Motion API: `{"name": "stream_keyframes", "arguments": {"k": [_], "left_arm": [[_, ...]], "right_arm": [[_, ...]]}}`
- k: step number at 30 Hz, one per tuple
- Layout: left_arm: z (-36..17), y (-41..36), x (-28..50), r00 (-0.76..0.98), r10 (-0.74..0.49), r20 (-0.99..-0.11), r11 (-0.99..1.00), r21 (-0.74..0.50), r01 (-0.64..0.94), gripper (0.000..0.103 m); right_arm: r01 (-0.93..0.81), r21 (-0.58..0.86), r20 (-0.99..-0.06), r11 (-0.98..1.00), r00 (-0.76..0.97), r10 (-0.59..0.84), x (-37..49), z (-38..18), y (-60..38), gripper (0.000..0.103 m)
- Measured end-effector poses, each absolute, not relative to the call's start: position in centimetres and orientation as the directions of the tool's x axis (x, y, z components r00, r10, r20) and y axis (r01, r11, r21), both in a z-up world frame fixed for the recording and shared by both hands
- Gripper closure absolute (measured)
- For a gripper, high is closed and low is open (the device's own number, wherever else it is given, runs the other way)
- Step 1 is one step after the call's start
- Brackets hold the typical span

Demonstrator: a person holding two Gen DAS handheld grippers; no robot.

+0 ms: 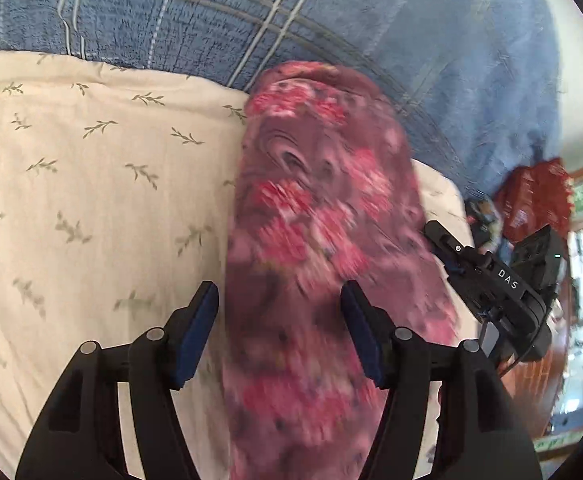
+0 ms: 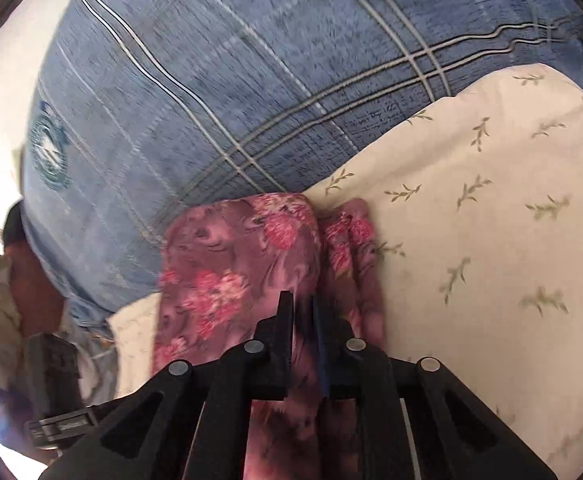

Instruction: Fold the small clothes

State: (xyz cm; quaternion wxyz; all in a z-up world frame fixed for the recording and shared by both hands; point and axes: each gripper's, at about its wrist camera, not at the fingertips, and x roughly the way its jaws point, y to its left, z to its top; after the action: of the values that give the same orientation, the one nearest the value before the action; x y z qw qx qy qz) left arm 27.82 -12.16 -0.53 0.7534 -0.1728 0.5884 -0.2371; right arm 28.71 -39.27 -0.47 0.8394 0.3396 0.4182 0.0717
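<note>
The garment (image 1: pixel 315 216), a purple cloth with pink and red flowers, lies as a long narrow band on a cream sheet (image 1: pixel 91 184) printed with small green sprigs. Behind the sheet lies a blue plaid blanket (image 1: pixel 251 12), and the garment's far end reaches the sheet's far edge, where it meets the blanket.

In the left wrist view the left gripper (image 1: pixel 279 300) has its fingers spread wide, one on each side of the band. The blue pads (image 1: pixel 199 328) face the cloth across a gap on the left side; on the right side the cloth is blurred and contact cannot be told. The garment runs from between the fingers up toward the blanket. The right gripper (image 1: pixel 491 280), black with the letters DAS on it, shows at the garment's right side, near the sheet's right edge. Beyond it lies a red packet (image 1: pixel 535 200), too blurred to tell more.

In the right wrist view the right gripper (image 2: pixel 301 312) has its fingers drawn close together with a fold of the garment (image 2: pixel 235 264) pinched between them. The cloth spreads out ahead of the fingers in two parts: a broad flat panel on the left and a narrower ridged fold on the right, which rests against the sheet (image 2: pixel 491 220). The blanket (image 2: pixel 231 80) fills the far side of this view. At the lower left a dark device (image 2: pixel 55 392) shows, blurred.
</note>
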Motion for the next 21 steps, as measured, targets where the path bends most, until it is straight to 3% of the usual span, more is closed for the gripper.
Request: {"name": "stream_keyframes", "arguments": {"k": [2, 3, 5, 6, 7, 12, 15, 16, 17, 21], "left_arm": [[0.1, -11.5, 26.1, 0.213, -0.56, -0.8, 0.828, -0.532, 0.178, 0.04], [0.0, -11.2, 24.9, 0.219, -0.567, -0.794, 0.823, -0.539, 0.179, 0.04], [-0.6, -10.9, 23.7, 0.21, -0.572, -0.793, 0.82, -0.547, 0.166, 0.039], [-0.9, -11.3, 23.0, 0.206, -0.561, -0.802, 0.827, -0.537, 0.166, 0.039], [-0.9, -11.6, 22.4, 0.201, -0.548, -0.812, 0.836, -0.522, 0.17, 0.039], [-0.5, -12.1, 21.1, 0.212, -0.533, -0.819, 0.844, -0.498, 0.198, 0.037], [-1.9, -12.2, 21.1, 0.167, -0.516, -0.84, 0.855, -0.494, 0.156, 0.037], [-1.8, -12.1, 20.9, 0.166, -0.521, -0.837, 0.853, -0.502, 0.145, 0.037], [-1.5, -11.9, 20.5, 0.168, -0.533, -0.829, 0.846, -0.514, 0.143, 0.038], [-0.8, -11.4, 19.4, 0.174, -0.533, -0.828, 0.845, -0.51, 0.158, 0.038]], "right_arm": [[0.135, 0.684, -0.61, 0.716, 0.644, 0.461, 26.4, -0.2, -39.5, 0.054], [0.132, 0.698, -0.598, 0.704, 0.648, 0.472, 25.4, -0.3, -39.3, 0.051], [0.117, 0.721, -0.578, 0.683, 0.645, 0.499, 23.6, -0.9, -39.0, 0.052], [0.118, 0.711, -0.595, 0.694, 0.628, 0.502, 23.4, -1.3, -38.5, 0.059], [0.122, 0.674, -0.63, 0.728, 0.609, 0.482, 23.2, -1.4, -37.9, 0.084], [0.015, 0.547, -0.567, 0.837, 0.742, 0.357, 21.1, 3.6, -36.7, 0.084], [0.104, 0.398, -0.742, 0.911, 0.621, 0.254, 23.6, 0.8, -36.2, 0.082], [0.108, 0.403, -0.756, 0.909, 0.599, 0.264, 24.0, 0.2, -36.0, 0.079], [0.108, 0.443, -0.726, 0.89, 0.626, 0.285, 23.3, 0.5, -36.6, 0.072], [0.089, 0.6, -0.634, 0.795, 0.659, 0.405, 18.9, 2.0, -38.6, 0.063]]}}
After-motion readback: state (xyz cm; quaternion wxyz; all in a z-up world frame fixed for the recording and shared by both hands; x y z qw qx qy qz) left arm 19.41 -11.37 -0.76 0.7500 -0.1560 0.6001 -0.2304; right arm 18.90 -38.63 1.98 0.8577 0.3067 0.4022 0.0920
